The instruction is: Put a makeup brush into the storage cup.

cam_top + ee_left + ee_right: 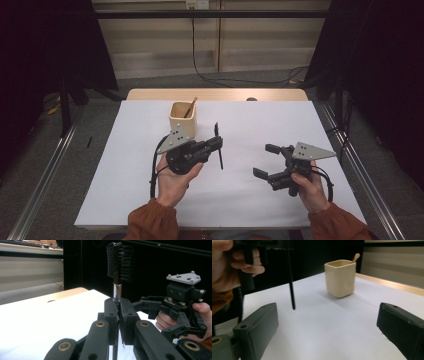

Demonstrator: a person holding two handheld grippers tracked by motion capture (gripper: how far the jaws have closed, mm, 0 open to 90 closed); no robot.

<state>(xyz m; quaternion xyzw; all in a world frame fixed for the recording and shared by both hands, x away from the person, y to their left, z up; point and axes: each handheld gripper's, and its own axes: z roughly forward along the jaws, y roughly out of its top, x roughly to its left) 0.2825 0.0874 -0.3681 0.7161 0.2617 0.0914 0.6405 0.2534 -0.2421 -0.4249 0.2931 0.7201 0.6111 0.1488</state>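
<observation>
The black comb stands upright in my left tongs, clamped by its thin handle with the toothed head on top, held clear above the white desk about midway across it and a little toward the far edge. Its lower tip hangs just off the surface. Behind it, nearer the far edge, sits the cream square cup with a wooden stick leaning inside.

My right tongs are spread wide and hold nothing, hovering toward the right edge, well apart from the comb.

I judge the grip to be the risk: the jaws pinch only a narrow stretch of handle, so the comb could pivot or slip down if I tilt my wrist. If the cup is the goal, the heavy head could catch its rim, jostle the stick, or tip the cup.
</observation>
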